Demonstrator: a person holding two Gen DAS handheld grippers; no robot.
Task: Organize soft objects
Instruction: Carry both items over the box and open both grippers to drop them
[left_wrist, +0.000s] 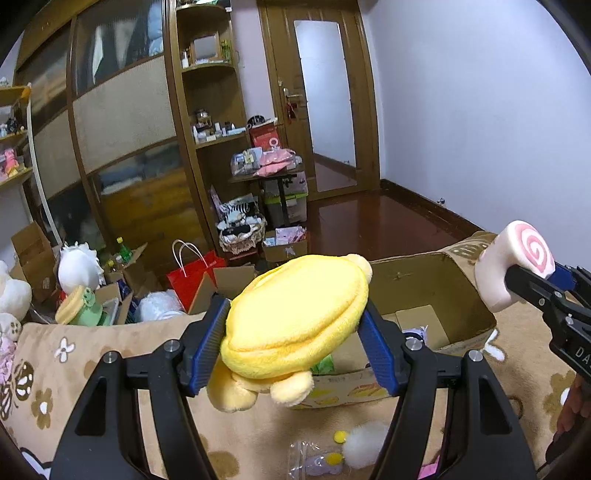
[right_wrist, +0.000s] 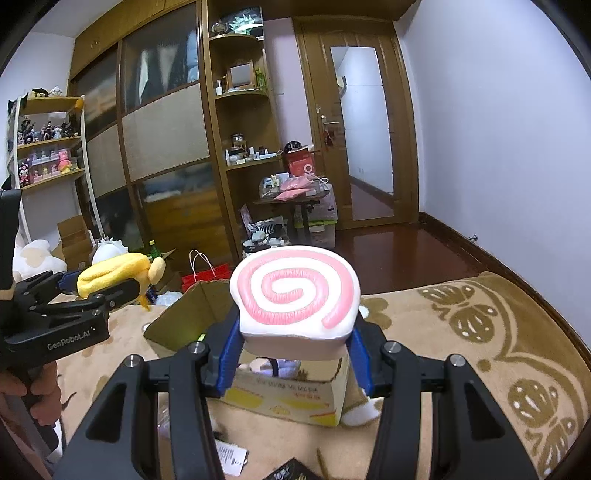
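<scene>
Both grippers hover level above the cardboard box (left_wrist: 436, 284), left jaws pinching the yellow plush (left_wrist: 295, 317), right jaws the swirl squishy (right_wrist: 295, 291).

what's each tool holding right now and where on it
The left tool pinches the yellow plush across the sides of its round body. The right tool clamps the pink swirl squishy by its lower sides.

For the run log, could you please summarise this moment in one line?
left tool: yellow plush | right tool: swirl squishy | both above cardboard box
</scene>
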